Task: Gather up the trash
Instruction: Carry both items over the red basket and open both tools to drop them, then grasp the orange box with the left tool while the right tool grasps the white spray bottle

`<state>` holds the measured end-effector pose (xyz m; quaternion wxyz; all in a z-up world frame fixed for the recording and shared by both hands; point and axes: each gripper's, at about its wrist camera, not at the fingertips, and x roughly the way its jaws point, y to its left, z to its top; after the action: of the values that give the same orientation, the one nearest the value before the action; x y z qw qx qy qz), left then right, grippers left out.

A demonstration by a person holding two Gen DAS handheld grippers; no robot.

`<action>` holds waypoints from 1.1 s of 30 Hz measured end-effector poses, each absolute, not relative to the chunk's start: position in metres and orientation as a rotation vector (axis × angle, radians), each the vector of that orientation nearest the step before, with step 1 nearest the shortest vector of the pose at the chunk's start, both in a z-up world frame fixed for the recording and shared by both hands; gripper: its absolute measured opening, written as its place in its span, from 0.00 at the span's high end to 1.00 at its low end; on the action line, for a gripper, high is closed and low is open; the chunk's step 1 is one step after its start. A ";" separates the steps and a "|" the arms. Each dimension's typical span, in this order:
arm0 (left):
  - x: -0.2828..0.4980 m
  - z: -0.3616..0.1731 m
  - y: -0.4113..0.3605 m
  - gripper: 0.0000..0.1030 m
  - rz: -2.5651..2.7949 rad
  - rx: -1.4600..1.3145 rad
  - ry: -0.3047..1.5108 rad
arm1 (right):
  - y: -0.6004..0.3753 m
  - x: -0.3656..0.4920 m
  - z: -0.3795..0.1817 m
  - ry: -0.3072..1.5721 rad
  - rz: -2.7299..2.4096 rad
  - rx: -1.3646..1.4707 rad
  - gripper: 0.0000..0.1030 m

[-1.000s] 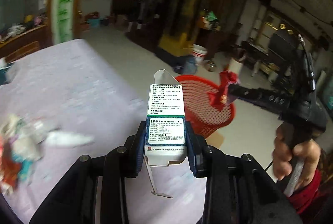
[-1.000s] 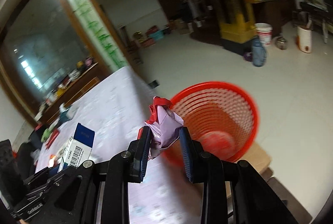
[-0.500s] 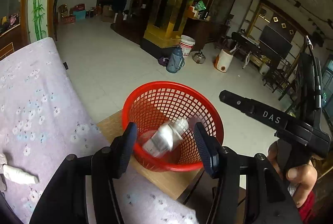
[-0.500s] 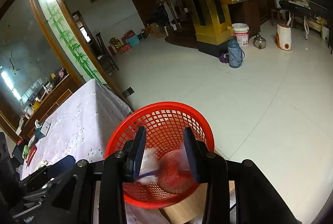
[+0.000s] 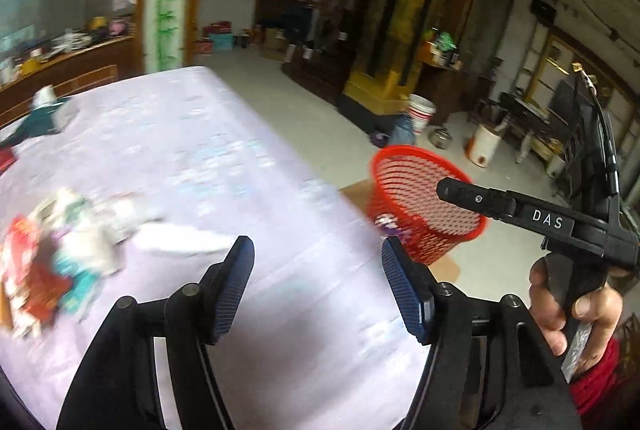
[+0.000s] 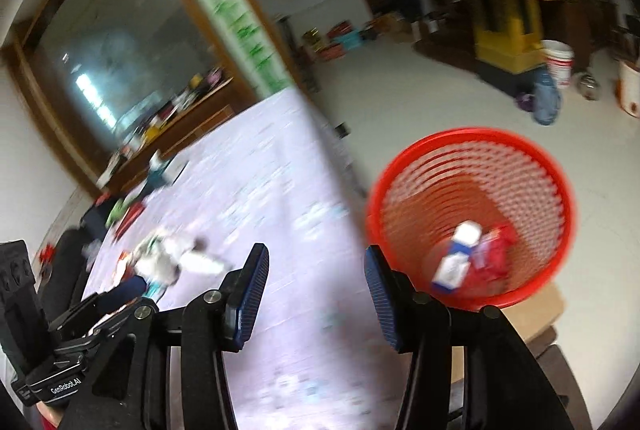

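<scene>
Lavender floral cloth (image 5: 224,158) covers the table under both my tools, blurred in both views. My left gripper (image 5: 318,286) is spread wide with nothing between its pads, and the heap of trash (image 5: 60,262) lies ahead and off to its left on the cloth. My right gripper (image 6: 316,296) is equally wide and empty. Just ahead of its right finger sits the red basket (image 6: 472,138), beyond the table edge, with a white-and-blue carton (image 6: 456,262) and a red wrapper (image 6: 494,254) inside.
</scene>
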<state>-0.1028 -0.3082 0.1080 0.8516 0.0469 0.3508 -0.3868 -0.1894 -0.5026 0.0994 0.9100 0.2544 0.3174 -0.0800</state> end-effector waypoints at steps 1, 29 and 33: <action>-0.103 0.107 -0.297 0.37 -0.793 0.100 0.739 | -0.491 -0.184 0.098 0.668 -0.143 0.512 0.48; 0.043 0.040 -0.039 0.47 -0.146 -0.115 0.902 | -0.383 -0.112 0.079 0.834 0.046 0.324 0.47; 0.056 0.032 -0.038 0.62 -0.132 -0.100 0.915 | -0.384 -0.099 0.080 0.840 0.052 0.312 0.47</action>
<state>0.0555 -0.0382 0.0320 0.8939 -0.0484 0.4412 -0.0635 -0.0995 -0.3839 0.0798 0.9010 0.1510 0.4060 0.0251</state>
